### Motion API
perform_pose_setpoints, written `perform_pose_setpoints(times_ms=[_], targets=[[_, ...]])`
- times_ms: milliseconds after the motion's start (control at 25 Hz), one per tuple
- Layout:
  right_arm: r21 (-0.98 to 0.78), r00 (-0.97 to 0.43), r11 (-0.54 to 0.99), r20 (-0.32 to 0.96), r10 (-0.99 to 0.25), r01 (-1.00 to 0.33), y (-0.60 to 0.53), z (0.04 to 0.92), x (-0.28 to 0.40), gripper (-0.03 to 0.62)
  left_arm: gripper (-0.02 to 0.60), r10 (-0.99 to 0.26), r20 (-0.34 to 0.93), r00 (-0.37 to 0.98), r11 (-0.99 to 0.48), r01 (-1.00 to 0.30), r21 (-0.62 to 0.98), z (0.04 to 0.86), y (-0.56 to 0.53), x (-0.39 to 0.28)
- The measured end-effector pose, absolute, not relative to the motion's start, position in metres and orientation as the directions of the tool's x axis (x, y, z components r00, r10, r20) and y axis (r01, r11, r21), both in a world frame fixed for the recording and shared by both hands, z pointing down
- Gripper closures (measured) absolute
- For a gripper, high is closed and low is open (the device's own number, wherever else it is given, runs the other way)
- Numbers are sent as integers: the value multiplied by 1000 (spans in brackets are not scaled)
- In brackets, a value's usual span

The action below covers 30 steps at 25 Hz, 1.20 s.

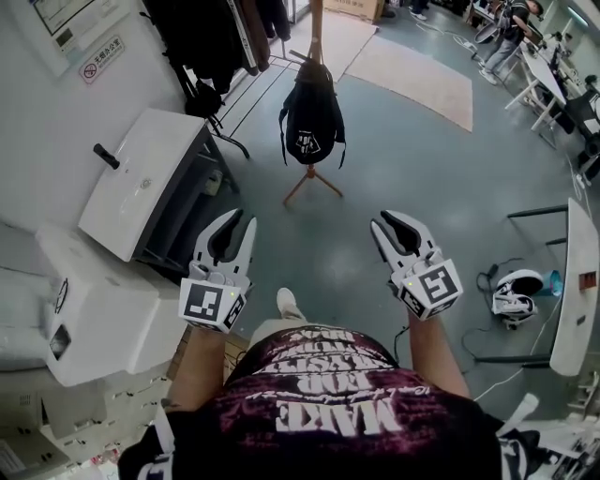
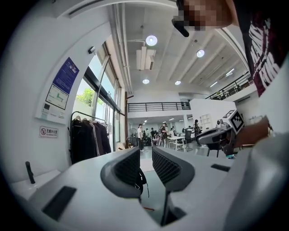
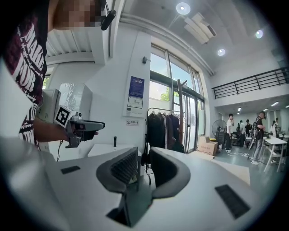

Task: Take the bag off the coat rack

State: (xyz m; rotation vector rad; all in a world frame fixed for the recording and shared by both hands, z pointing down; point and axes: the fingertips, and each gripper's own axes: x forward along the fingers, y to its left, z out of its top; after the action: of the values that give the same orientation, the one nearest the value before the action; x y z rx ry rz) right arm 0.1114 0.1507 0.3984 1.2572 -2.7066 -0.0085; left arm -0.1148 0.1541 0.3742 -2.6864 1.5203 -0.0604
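Black bag hangs on the wooden coat rack, 12 o'clock in head view, well apart from both tongs. Left gripper sits at the bag's 7 o'clock, right gripper at its 5. Both have jaws apart, nothing in them. Left gripper view shows the bag through its jaw gap, a line-up the head view doesn't give. Clothes rail at the bag's 10, white machine at its 8.

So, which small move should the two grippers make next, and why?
Probably bring both forward toward the black bag. It hangs on the coat rack well ahead, while the left gripper and right gripper are open, empty and short of it.
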Motion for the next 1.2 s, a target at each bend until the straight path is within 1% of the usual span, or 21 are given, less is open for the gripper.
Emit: perform_pose_setpoints(times_ms=[80,320,520,760,1200], targets=[[72,-626,638,139,-768,-767,136,398,109,500,508,-849,3,528,-527,-847,-70,372,139,-116],[62,-615,628,146,-775,-776,97,402,97,499,477,-845,10,535,-535,-842,-71,374,98,-127],[50,-610,623,154,-777,-781,70,407,86,499,477,-836,30,548,-549,-833,-74,380,71,-133],[56,-601,615,162,-783,-786,42,406,70,497,477,-851,63,522,-525,-848,-64,388,36,-156],[89,-562,578,159,-812,-811,9,398,46,497,477,-829,47,557,-559,-828,-53,392,-3,-182]])
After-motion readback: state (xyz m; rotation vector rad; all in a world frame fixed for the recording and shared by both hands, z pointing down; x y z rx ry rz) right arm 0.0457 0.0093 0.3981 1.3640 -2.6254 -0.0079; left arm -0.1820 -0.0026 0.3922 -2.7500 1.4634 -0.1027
